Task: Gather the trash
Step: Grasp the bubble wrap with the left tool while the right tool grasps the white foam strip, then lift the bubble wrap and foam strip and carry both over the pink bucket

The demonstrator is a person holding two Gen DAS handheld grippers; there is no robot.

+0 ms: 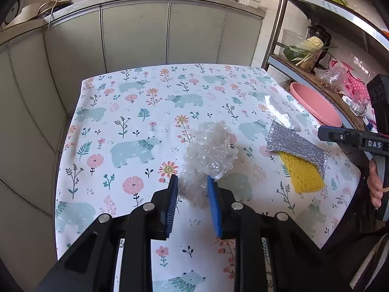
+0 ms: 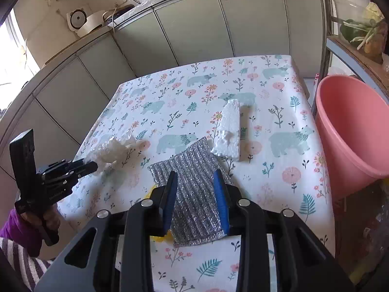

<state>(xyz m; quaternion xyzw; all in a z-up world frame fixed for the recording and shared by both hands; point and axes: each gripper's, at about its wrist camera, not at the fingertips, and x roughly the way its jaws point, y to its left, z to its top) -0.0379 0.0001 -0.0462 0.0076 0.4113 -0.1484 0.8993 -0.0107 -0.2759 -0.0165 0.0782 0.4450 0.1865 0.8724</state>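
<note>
Trash lies in three lots on the surface (image 1: 136,126), all placed here against the pink bucket (image 2: 352,131) that stands off its right edge. Farthest left from the bucket is the wad of bubble wrap (image 1: 209,155), a rumpled lump with no clear long axis. Its near end sits between the blue pads of the left tool (image 1: 192,182), whose jaws stand partly open with the pads against the wrap; whether they truly pinch it cannot be told from the left wrist view. In the right wrist view the same tool (image 2: 93,166) meets the wrap (image 2: 114,150) at its tip.

Nearer the bucket lies the silver padded pouch (image 2: 194,194), its long axis running away from the right tool (image 2: 195,177) toward the cupboards (image 2: 194,24). It rests flat, over a yellow mesh sheet (image 1: 301,175) that pokes out from under it. The right tool's jaws are spread about as wide as the pouch, one pad along each long edge, hovering over or touching it; a firm grasp cannot be told.

Closest to the bucket is the white foam block (image 2: 228,131), lying beyond the pouch's far corner, its long axis also pointing at the cupboards, its near end broken and ragged.
</note>
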